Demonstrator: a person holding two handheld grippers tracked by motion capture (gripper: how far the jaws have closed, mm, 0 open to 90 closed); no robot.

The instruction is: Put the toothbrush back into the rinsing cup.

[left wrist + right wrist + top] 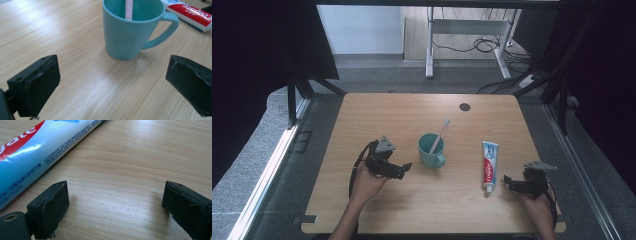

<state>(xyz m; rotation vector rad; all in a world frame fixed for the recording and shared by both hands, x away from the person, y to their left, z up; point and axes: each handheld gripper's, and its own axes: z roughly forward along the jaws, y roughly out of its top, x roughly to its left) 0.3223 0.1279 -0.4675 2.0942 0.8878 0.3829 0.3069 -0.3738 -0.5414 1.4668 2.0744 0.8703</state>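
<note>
A teal mug (431, 150) stands upright near the middle of the wooden table (377, 112), with a white toothbrush (440, 134) leaning out of it. To its right lies a toothpaste tube (489, 165), cap toward me. My left gripper (404, 170) rests left of the mug, open, its jaws pointing at the mug (130, 30) with bare wood between them; the toothbrush handle (129, 9) rises inside the cup. My right gripper (510, 183) sits just right of the tube's cap end, open and empty. The tube (37, 152) lies beyond its left jaw.
A small dark round disc (464, 106) lies near the table's far edge. A white desk frame (467, 30) and cables (492, 47) stand on the floor beyond. Black frame posts (292, 100) flank the table on both sides.
</note>
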